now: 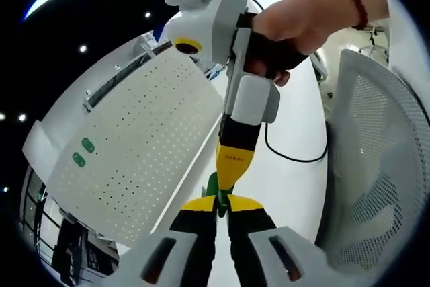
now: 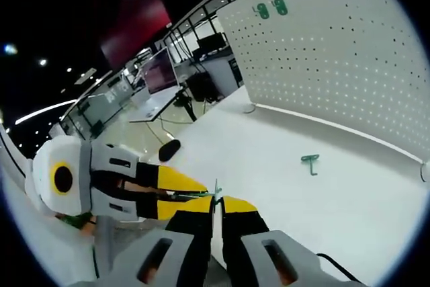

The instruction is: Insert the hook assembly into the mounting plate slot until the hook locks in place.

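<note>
A small green hook (image 1: 213,189) is pinched between the yellow tips of my left gripper (image 1: 222,203), which is shut on it. My right gripper (image 1: 234,160), held by a person's hand (image 1: 302,15), comes down from above, and its yellow tip meets the same hook. In the right gripper view my right gripper (image 2: 216,202) is shut on the thin end of the green hook (image 2: 195,195), and the left gripper (image 2: 171,186) reaches in from the left. The white perforated mounting plate (image 1: 134,146) (image 2: 336,52) stands upright on the table with two green hooks (image 2: 269,9) on it.
A spare green hook (image 2: 310,162) lies on the white table (image 2: 269,186) in front of the plate. A black cable (image 1: 289,156) runs across the table. A white mesh chair (image 1: 379,166) is close on one side. A small black object (image 2: 169,149) lies farther off, with desks and monitors beyond.
</note>
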Available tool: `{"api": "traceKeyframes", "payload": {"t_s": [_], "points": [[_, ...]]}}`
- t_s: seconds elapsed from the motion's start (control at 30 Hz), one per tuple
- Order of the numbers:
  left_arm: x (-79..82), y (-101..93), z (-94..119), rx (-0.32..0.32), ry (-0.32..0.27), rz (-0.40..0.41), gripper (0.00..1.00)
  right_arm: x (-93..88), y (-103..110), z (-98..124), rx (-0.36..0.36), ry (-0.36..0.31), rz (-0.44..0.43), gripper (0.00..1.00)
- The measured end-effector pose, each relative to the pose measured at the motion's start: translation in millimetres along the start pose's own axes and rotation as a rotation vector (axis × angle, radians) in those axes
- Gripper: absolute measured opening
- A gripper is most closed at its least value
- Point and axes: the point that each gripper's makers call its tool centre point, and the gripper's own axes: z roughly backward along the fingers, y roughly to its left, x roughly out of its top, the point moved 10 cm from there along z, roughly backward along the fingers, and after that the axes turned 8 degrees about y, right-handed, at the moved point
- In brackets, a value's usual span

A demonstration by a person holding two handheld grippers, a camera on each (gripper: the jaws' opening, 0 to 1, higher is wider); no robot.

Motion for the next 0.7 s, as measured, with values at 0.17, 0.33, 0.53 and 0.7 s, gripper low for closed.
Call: {"api": "traceKeyframes", "payload": {"t_s": [0.17, 0.33, 0.53, 0.7], "points": [[-0.6, -0.6, 0.5, -0.003, 0.011, -0.005, 0.04, -1.1, 0.1, -1.2, 0.017, -0.002, 0.081, 0.03], [-1.7, -1.3, 2.7, -0.006, 0.008, 0.005, 0.04, -3.6, 1.9, 1.8, 0.038, -0.032, 0.112, 0.04], [-1.9, 0.5, 3.9, -0.011, 0.002, 0.033, 0.03, -2.7, 3.6, 2.2, 0.053, -0.046, 0.113, 0.08], [-0.6, 2.1, 6.1, -0.002, -0.008, 0.055, 0.03, -1.8, 3.7, 4.4, 0.032, -0.043, 0.132, 0.10]]}}
